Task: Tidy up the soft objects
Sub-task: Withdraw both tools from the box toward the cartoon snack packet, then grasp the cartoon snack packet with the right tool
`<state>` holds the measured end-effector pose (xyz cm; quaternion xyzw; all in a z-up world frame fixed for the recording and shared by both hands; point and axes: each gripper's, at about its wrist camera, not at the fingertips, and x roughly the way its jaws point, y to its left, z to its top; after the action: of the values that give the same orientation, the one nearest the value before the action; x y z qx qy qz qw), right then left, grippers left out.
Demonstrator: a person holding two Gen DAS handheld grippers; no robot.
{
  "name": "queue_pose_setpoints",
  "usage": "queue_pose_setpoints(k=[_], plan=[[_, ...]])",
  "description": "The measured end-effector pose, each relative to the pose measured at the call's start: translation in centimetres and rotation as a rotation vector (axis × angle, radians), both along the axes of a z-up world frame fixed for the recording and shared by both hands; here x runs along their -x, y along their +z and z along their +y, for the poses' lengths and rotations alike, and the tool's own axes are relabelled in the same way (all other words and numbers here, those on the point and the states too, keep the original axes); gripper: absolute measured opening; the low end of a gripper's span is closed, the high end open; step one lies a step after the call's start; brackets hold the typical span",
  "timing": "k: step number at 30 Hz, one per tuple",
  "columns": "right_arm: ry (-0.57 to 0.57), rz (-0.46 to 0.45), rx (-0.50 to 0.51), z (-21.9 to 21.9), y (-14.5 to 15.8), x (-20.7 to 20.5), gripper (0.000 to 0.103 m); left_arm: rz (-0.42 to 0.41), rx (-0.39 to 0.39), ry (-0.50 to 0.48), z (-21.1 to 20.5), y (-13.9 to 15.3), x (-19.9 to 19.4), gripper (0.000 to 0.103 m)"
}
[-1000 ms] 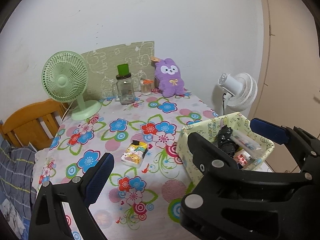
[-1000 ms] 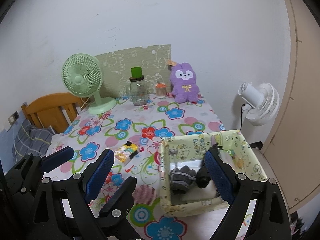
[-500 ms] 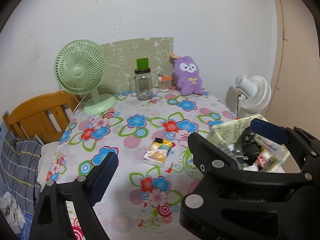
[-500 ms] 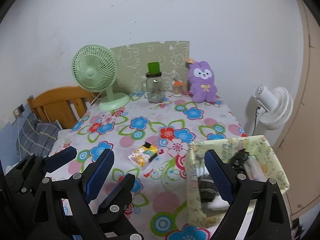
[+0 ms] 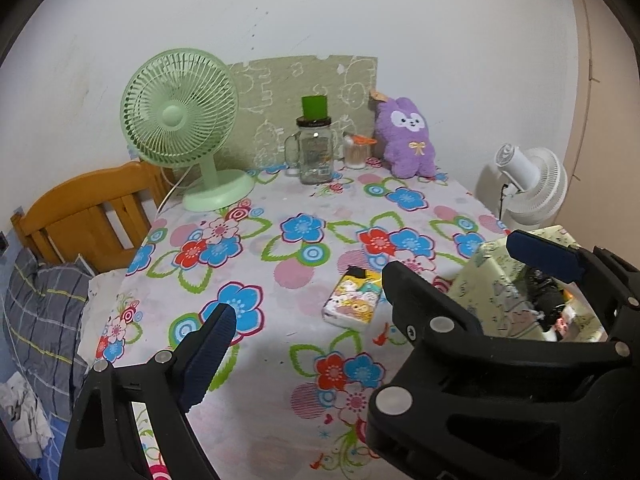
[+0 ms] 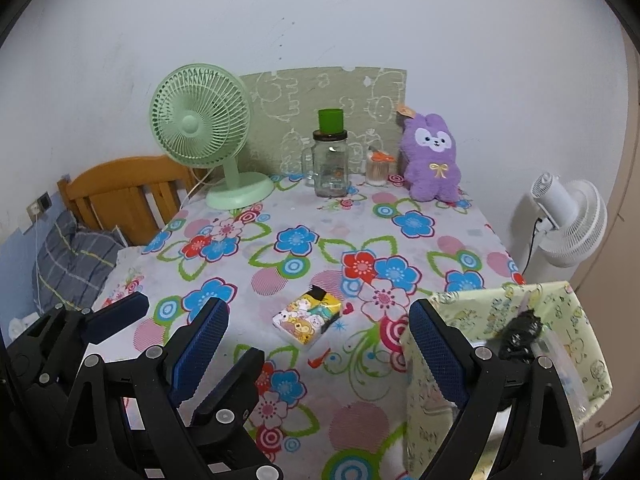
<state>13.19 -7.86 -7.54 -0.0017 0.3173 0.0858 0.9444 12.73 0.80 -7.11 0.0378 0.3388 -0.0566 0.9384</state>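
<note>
A purple plush bunny (image 5: 409, 139) (image 6: 434, 160) sits upright at the back right of the flowered table. A cartoon-printed tissue pack (image 5: 356, 298) (image 6: 309, 317) lies flat near the table's middle. A pale green fabric basket (image 5: 496, 280) (image 6: 560, 304) stands at the front right edge and holds dark soft items. My left gripper (image 5: 372, 300) is open and empty above the front of the table; it also shows in the right wrist view (image 6: 176, 312). My right gripper (image 6: 320, 344) is open and empty, its right finger beside the basket.
A green desk fan (image 5: 180, 120) stands back left. A glass jar with a green cap (image 5: 315, 148) and a small cup (image 5: 357, 152) stand at the back. A white floor fan (image 5: 528, 188) stands right of the table. A wooden bed frame (image 5: 80, 208) lies left.
Both views have shifted left and back from the basket; the basket now sits at the right edge of each view. Both grippers stay open and empty.
</note>
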Motion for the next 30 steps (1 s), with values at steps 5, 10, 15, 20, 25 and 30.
queue_pose_setpoints(k=[5,10,15,20,25,30], plan=[[0.019,0.030,0.000,0.9,-1.1,-1.3,0.094,0.022,-0.012,0.020,0.9,-1.0,-0.9,0.091],[0.021,0.048,-0.001,1.6,-2.3,-2.3,0.094,0.042,-0.025,0.025,1.5,-2.0,-1.8,0.091],[0.019,0.063,-0.008,2.1,-3.4,-3.1,0.094,0.060,-0.028,0.025,2.0,-2.8,-2.5,0.091],[0.026,0.092,-0.017,2.6,-4.8,-4.1,0.094,0.090,-0.029,0.029,2.7,-4.0,-3.3,0.091],[0.017,0.115,-0.004,3.0,-6.2,-5.3,0.094,0.123,-0.036,0.034,2.9,-5.4,-4.4,0.091],[0.000,0.142,-0.002,3.0,-7.5,-6.5,0.094,0.148,-0.038,0.028,2.8,-6.4,-5.5,0.090]])
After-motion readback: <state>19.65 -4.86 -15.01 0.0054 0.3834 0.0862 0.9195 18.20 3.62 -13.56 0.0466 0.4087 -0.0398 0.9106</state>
